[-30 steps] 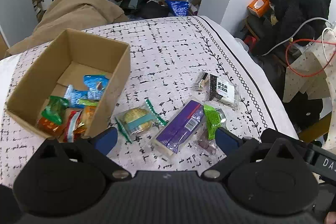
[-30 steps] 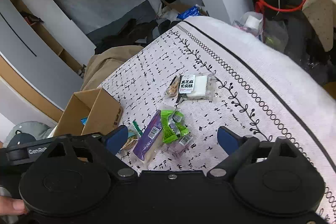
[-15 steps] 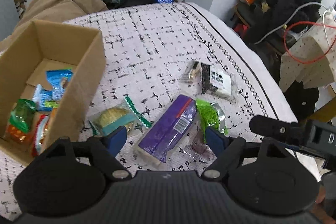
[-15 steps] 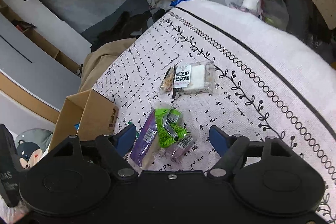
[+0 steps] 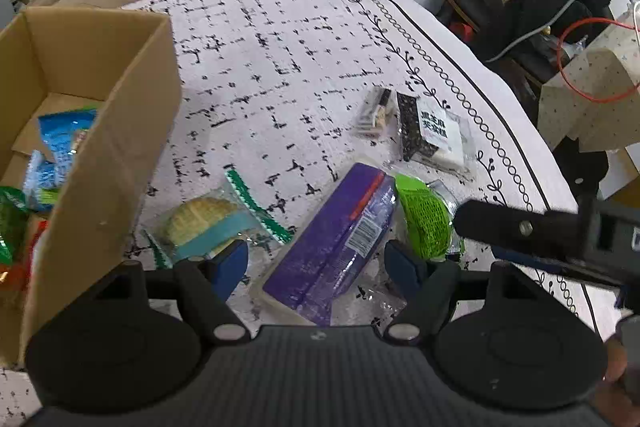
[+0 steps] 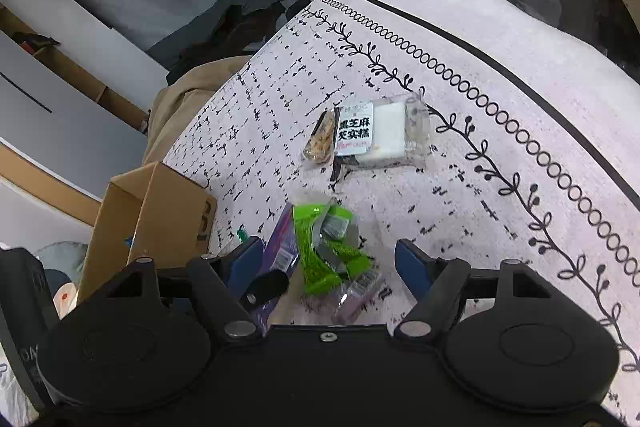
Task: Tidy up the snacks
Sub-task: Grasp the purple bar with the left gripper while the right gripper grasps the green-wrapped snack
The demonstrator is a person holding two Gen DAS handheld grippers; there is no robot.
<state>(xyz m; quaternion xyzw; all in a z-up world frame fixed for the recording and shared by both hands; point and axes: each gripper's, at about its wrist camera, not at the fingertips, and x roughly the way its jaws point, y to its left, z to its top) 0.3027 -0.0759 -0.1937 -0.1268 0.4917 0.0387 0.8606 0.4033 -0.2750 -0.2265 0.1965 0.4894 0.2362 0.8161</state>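
While the cardboard box [image 5: 92,131] sat farther off a second ago, the left wrist view now shows it hard against the left gripper [image 5: 316,263], whose jaws gape, released, straddling the purple packet [image 5: 336,243] just right of the box. The round biscuit pack [image 5: 216,223] lies between box and purple packet, touching neither wall nor claw. So the approach looks finished; closing on the purple packet seems next. Bare cloth beyond the box leaves room to lift.

From the right wrist view, the right gripper [image 6: 328,267], also spread and empty, has dropped over the green packet [image 6: 324,247], beside the box [image 6: 160,211]. The white cake pack [image 6: 380,135] lies beyond, and the bed edge [image 6: 520,39] stays well apart.
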